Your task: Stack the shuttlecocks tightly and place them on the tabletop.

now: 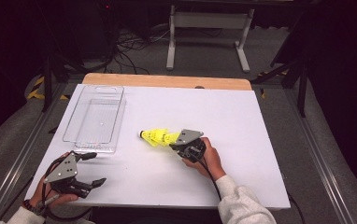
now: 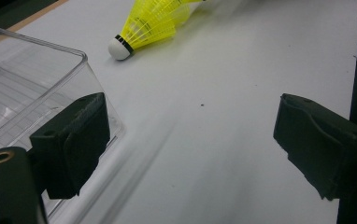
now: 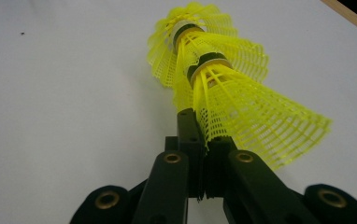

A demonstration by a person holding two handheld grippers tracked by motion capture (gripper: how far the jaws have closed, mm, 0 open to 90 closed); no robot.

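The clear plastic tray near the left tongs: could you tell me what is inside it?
Nothing lies inside the clear plastic tray; the white table shows through its floor. The yellow shuttlecocks lie outside.

My left gripper [image 1: 89, 169] rested low at the table's near left, jaws spread wide. My right gripper [image 1: 174, 141] pointed left, jaws pinched tight together, my hand [image 1: 208, 160] behind it.

A stack of yellow shuttlecocks [image 1: 157, 136] is pinched at its skirt end by the right gripper [image 1: 175, 143] on the white table [image 1: 242, 140]. The left gripper [image 1: 92, 169] is held with jaws apart near a clear plastic tray [image 1: 95, 119].
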